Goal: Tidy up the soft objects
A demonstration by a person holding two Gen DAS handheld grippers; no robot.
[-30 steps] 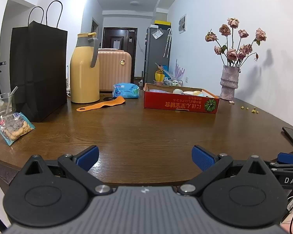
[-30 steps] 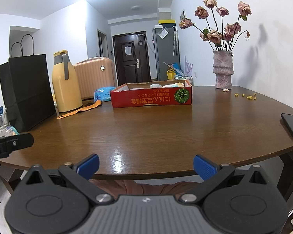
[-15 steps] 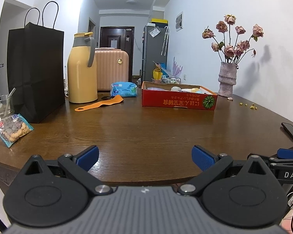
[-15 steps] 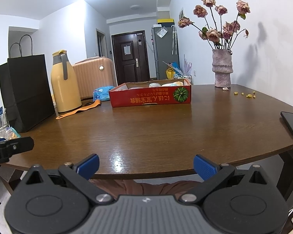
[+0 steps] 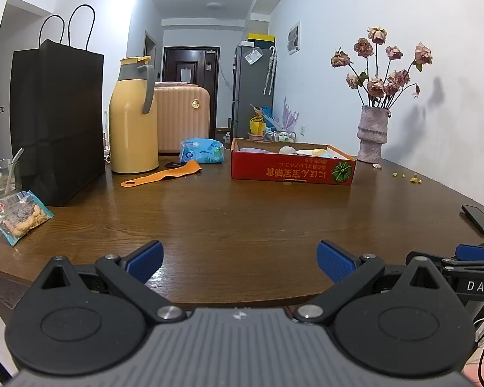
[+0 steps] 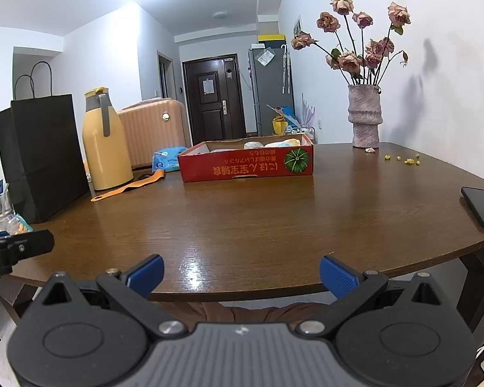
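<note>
1. While I hover at the near edge of the wooden table (image 5: 242,219), my left gripper (image 5: 240,258) has its blue pads spread wide with nothing between them
2. My right gripper (image 6: 241,274) is spread just as wide and holds nothing; its pads sit over the table's rim, and brown cloth shows below that edge
3. My right gripper's tip also shows at the right edge of the left view, beside the left one
4. My task's soft things (image 5: 306,151) lie inside the red cardboard box (image 5: 292,169) far across the table, well apart from both of my grippers; I see only pale, rounded tops above its wall and cannot tell what each one is
5. Left of the box lies a blue soft packet (image 5: 202,151), with an orange strap (image 5: 163,175) in front of it
6. Further left stand a yellow jug (image 5: 133,119) and a black paper bag (image 5: 56,122), both upright
7. At the near left a snack bag (image 5: 17,217) lies flat beside a glass (image 5: 1,175)
8. On the right a vase of dried roses (image 5: 372,137) stands just beyond the box, with yellow crumbs (image 5: 406,176) scattered nearby
9. A dark phone (image 6: 480,206) lies at the table's right edge
</note>
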